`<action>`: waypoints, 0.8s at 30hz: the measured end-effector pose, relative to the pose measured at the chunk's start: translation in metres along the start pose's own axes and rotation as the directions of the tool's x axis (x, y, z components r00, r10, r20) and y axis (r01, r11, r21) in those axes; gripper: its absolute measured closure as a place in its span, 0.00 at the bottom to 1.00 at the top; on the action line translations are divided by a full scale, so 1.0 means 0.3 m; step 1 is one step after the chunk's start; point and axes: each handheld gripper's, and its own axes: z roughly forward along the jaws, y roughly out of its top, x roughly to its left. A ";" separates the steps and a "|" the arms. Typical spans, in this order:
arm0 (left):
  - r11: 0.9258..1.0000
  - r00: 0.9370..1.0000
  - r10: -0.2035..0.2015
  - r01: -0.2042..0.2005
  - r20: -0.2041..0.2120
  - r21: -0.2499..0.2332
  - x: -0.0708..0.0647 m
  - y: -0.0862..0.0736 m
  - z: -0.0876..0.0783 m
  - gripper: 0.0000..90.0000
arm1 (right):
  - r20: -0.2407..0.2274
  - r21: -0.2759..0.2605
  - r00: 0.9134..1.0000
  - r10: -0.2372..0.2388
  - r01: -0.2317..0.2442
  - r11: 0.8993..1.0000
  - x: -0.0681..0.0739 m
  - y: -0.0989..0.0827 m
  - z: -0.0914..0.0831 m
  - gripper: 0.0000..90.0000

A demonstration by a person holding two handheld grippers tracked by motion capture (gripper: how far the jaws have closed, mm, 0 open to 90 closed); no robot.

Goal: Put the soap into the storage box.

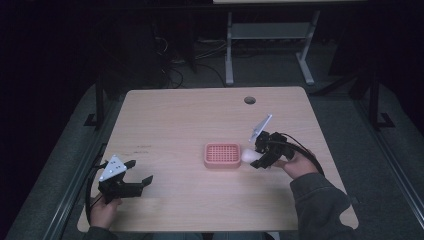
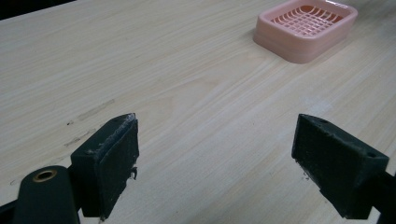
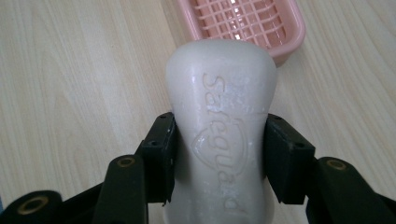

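Between the jaws of the right gripper [image 3: 219,154], clamped at the waist: a white bar of soap [image 3: 222,116], embossed face up toward the riding camera, rounded far end projecting well past the pads. Pads pressed on the bar's two narrow sides, roughly level with each other, with no tilt of the bar apparent. Just ahead of the soap's tip and slightly to the gripper's right: a pink soap dish [image 3: 252,21] with a slotted grid floor, sitting flat on the wooden table [image 3: 70,70]. From the high view, soap [image 1: 247,155] just beside the dish's near edge [image 1: 222,155], apparently not yet over the tray; contact with the rim impossible to judge. Right gripper [image 1: 260,154] angled down and in toward the dish, held in a hand [image 1: 295,165].

Likely step: setting the bar into the dish. To do it well: carry forward until the bar's middle sits above the grid, not the rim; line the bar's long axis with the dish's long side; lower until the underside rests on the grid before easing the grip. Soap probably slick, so no loosening mid-air. Main risk: catching the raised lip and shoving the light dish away.

Farther off: left gripper [image 1: 135,172], jaws spread wide with nothing between, low near the table, dish [image 2: 306,30] well ahead of it.
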 end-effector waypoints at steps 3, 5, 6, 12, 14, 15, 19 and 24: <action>1.000 1.000 0.001 -0.001 0.000 0.000 0.000 0.000 0.000 0.16 | 0.000 0.002 1.000 -0.006 0.006 1.000 -0.003 0.012 0.002 0.54; 1.000 1.000 0.000 0.000 -0.001 0.000 0.001 0.000 0.000 0.16 | -0.002 0.009 1.000 -0.007 0.007 1.000 -0.006 0.027 0.004 0.54; 1.000 1.000 0.001 -0.001 -0.001 0.000 0.001 0.000 0.000 0.16 | -0.002 0.009 1.000 -0.007 0.007 1.000 -0.006 0.027 0.004 0.54; 1.000 1.000 -0.006 0.006 -0.001 -0.003 0.001 -0.001 0.000 0.16 | -0.017 -0.002 1.000 -0.012 0.012 1.000 -0.015 0.058 0.010 0.54; 1.000 1.000 -0.004 0.004 -0.001 -0.003 0.002 0.000 0.000 0.16 | -0.016 0.001 1.000 -0.018 0.018 1.000 -0.016 0.063 0.013 0.54; 1.000 1.000 -0.004 0.004 -0.001 -0.003 0.002 0.000 0.000 0.16 | -0.016 0.011 1.000 -0.026 0.026 1.000 -0.016 0.074 0.019 0.54; 1.000 1.000 -0.002 0.002 -0.006 0.002 0.004 0.001 -0.002 0.16 | -0.022 0.020 0.999 -0.034 0.035 0.999 -0.018 0.096 0.026 0.54; 1.000 1.000 -0.002 0.002 -0.007 0.003 0.004 0.000 -0.003 0.16 | -0.027 0.015 0.999 -0.047 0.048 0.999 -0.022 0.128 0.030 0.54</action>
